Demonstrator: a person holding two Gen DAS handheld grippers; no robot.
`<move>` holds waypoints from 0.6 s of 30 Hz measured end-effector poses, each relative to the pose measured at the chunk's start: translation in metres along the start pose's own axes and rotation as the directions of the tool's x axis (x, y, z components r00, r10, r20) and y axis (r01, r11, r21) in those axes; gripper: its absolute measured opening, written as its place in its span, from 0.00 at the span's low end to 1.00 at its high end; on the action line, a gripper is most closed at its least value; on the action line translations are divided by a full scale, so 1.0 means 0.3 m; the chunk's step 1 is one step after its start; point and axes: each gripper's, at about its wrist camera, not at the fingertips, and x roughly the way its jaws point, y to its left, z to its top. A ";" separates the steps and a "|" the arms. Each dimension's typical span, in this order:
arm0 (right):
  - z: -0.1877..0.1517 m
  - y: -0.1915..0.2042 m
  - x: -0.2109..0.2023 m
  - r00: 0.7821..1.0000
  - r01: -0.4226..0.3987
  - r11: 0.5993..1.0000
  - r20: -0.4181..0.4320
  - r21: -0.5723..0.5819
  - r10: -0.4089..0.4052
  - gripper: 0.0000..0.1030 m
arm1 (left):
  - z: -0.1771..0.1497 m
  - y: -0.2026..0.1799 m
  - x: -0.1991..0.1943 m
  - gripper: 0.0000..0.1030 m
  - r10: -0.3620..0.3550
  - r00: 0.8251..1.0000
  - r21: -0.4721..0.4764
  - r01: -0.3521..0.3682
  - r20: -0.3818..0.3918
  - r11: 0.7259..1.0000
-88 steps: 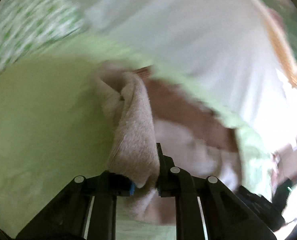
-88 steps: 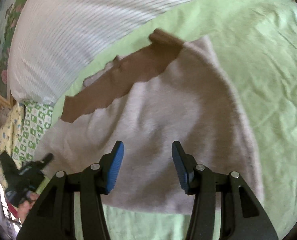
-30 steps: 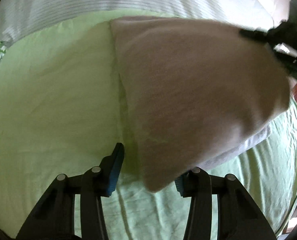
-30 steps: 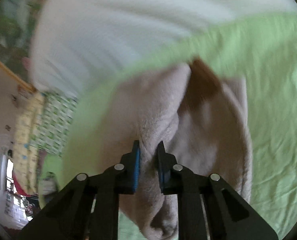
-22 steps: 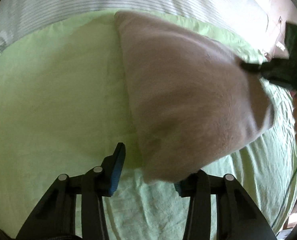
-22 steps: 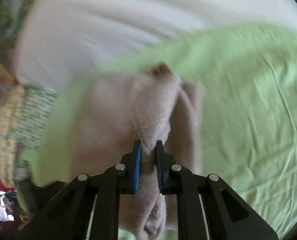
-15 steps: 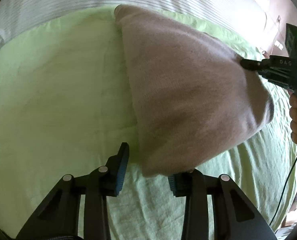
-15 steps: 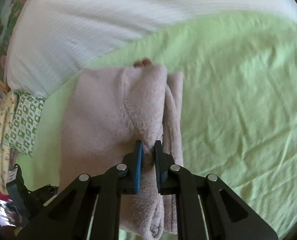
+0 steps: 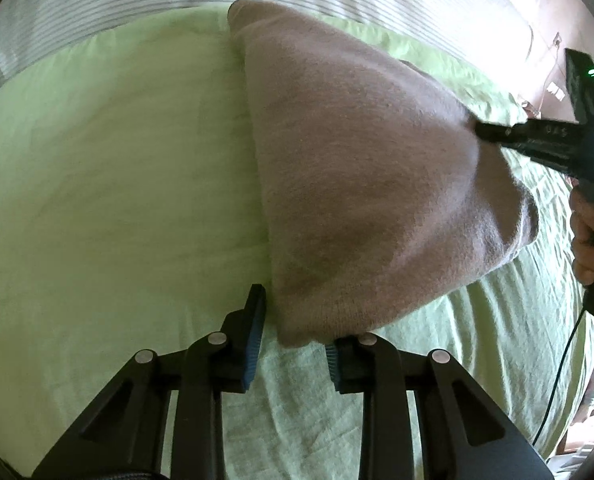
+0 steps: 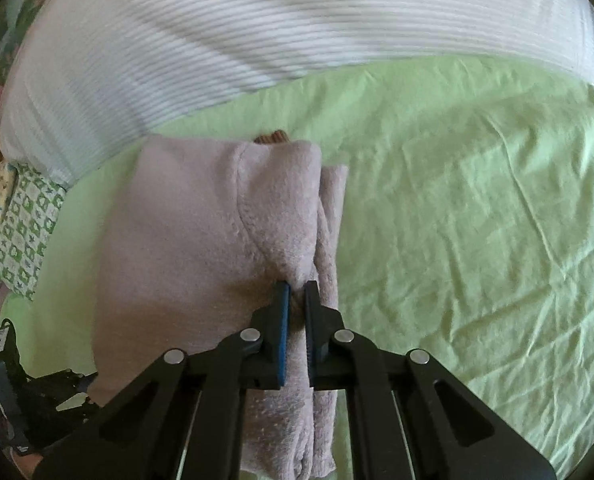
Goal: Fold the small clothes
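Note:
A pale mauve fleece garment lies folded over on the light green bedsheet. My left gripper is open, its jaws either side of the garment's near corner, holding nothing. My right gripper is shut on a pinched ridge of the garment near its right edge. In the left wrist view the right gripper reaches in from the right onto the garment's far side. A bit of brown trim shows at the garment's far end.
A white striped duvet lies along the far side of the sheet. A green-and-white patterned cloth sits at the left. A cable hangs at the right. The left gripper shows at the lower left in the right wrist view.
The right gripper has carried the garment's edge over and lowered it, so the garment now lies folded. The left gripper, shut on the cloth earlier, is open and has narrowed slightly.

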 end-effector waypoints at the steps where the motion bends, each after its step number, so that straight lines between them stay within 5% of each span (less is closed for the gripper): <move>1: -0.011 -0.002 0.030 1.000 0.015 1.000 -0.026 -0.001 -0.015 0.08 | -0.001 -0.002 0.005 0.25 0.005 1.000 -0.002 -0.005 -0.004 1.000; 5: -0.026 -0.017 0.037 0.999 -0.030 0.997 -0.034 0.070 0.032 0.17 | 0.018 0.009 -0.001 0.25 0.004 1.000 -0.013 -0.004 -0.007 1.000; 7: -0.044 -0.030 -0.022 0.998 -0.063 0.990 -0.005 0.122 0.064 0.41 | 0.023 0.018 -0.003 0.25 0.000 1.000 -0.018 0.000 -0.006 1.000; 10: -0.117 -0.052 -0.104 0.993 -0.118 0.974 0.027 0.194 0.115 0.43 | 0.027 0.029 0.001 0.25 -0.010 1.000 -0.029 0.010 -0.004 1.000; 14: -0.238 -0.014 -0.117 0.991 -0.119 0.975 -0.038 0.186 0.128 0.43 | 0.022 0.032 0.001 0.21 -0.016 1.000 -0.030 0.016 -0.005 0.999; 15: -0.258 0.003 -0.100 0.991 -0.106 0.982 -0.067 0.154 0.117 0.38 | 0.023 0.030 0.000 0.19 -0.019 1.000 -0.027 0.019 -0.006 0.999; 16: -0.276 0.027 -0.086 0.992 -0.079 0.991 -0.094 0.108 0.090 0.05 | 0.026 0.025 -0.004 0.18 -0.015 1.000 -0.016 0.015 -0.007 1.000; 18: -0.278 0.036 -0.096 0.992 -0.061 0.994 -0.103 0.091 0.070 0.05 | 0.030 0.011 -0.021 0.15 -0.010 1.000 0.003 0.010 -0.002 1.000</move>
